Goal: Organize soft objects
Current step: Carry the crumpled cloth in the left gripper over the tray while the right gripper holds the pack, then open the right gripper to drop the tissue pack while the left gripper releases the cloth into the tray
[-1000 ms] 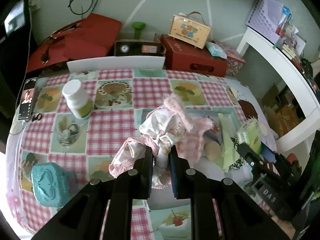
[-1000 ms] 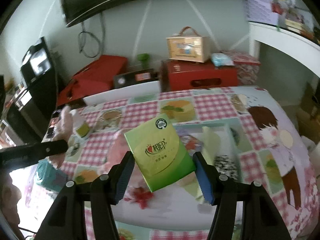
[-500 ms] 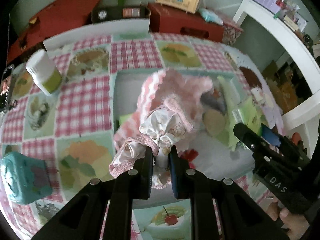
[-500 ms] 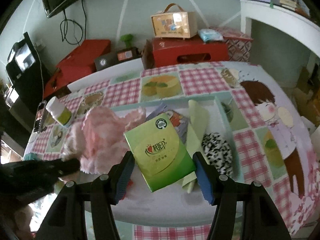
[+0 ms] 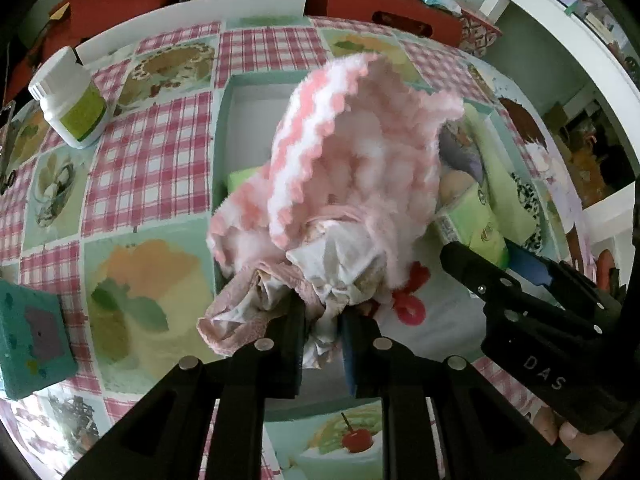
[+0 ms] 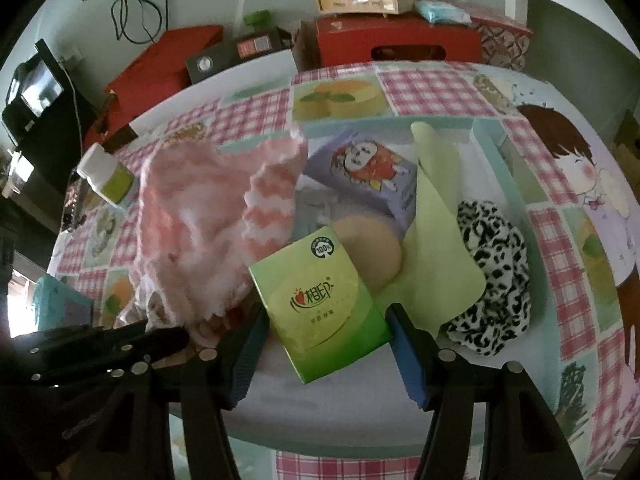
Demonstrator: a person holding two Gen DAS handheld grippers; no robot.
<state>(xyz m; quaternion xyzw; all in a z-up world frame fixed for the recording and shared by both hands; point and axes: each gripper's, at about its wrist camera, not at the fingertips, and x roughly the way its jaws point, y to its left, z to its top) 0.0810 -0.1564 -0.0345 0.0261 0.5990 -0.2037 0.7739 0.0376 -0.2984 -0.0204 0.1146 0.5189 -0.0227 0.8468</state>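
My left gripper [image 5: 322, 316] is shut on a bunch of pink and white fluffy cloths [image 5: 352, 168] and holds it over the left part of a shallow teal-rimmed tray [image 5: 219, 128]. The cloths also show in the right wrist view [image 6: 208, 216]. My right gripper [image 6: 324, 332] is shut on a green tissue pack [image 6: 320, 300], held over the tray's front; it shows in the left wrist view [image 5: 476, 220] too. In the tray lie a purple cartoon pack [image 6: 364, 168], a beige round pad [image 6: 372, 248], a lime cloth [image 6: 440, 208] and a leopard-print cloth [image 6: 496, 260].
A white pill bottle [image 5: 72, 100] with a green label stands on the checked tablecloth at the far left. A teal box [image 5: 28, 336] sits at the near left. Red boxes [image 6: 396, 40] and a white shelf [image 5: 560, 28] line the back and right.
Both grippers have moved forward and down toward the tray. The pink cloths now hang over the tray's left part, and the tissue pack is lower, close to the beige pad.
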